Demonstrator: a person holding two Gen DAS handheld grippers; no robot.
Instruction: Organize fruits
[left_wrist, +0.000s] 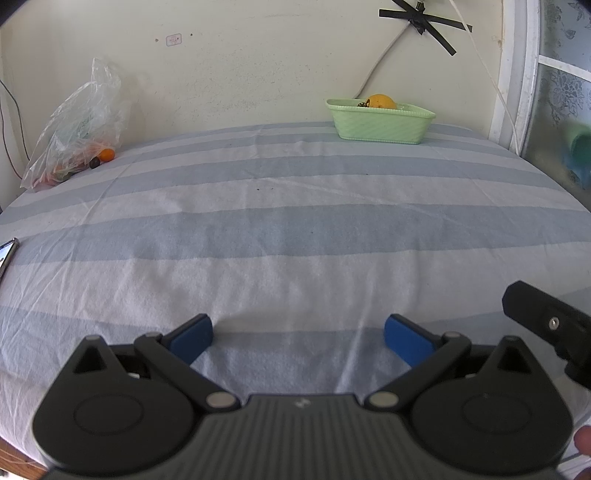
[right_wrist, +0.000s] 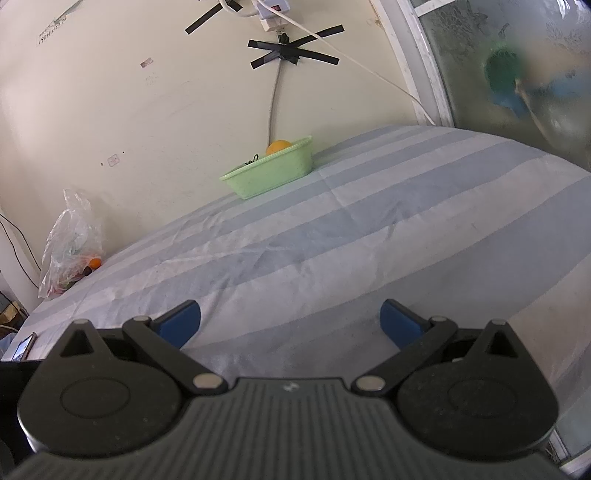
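A pale green basket (left_wrist: 380, 123) stands at the far right of the striped cloth, against the wall, with an orange fruit (left_wrist: 382, 100) inside; the right wrist view shows the same basket (right_wrist: 269, 177) and orange fruit (right_wrist: 277, 146). A clear plastic bag (left_wrist: 75, 129) at the far left holds more fruit, with a small orange one (left_wrist: 107, 154) and a dark one (left_wrist: 94, 162) at its mouth. My left gripper (left_wrist: 298, 332) stands open over the near cloth, holding nothing. My right gripper (right_wrist: 290, 319) is open and empty too, far from both basket and bag (right_wrist: 72, 245).
A blue-and-white striped cloth (left_wrist: 280, 229) covers the surface. A phone (left_wrist: 7, 254) lies at its left edge. Cables taped to the wall (right_wrist: 291, 51) hang behind the basket. A window frame (left_wrist: 517, 74) borders the right side. Part of the other gripper (left_wrist: 550, 325) shows at right.
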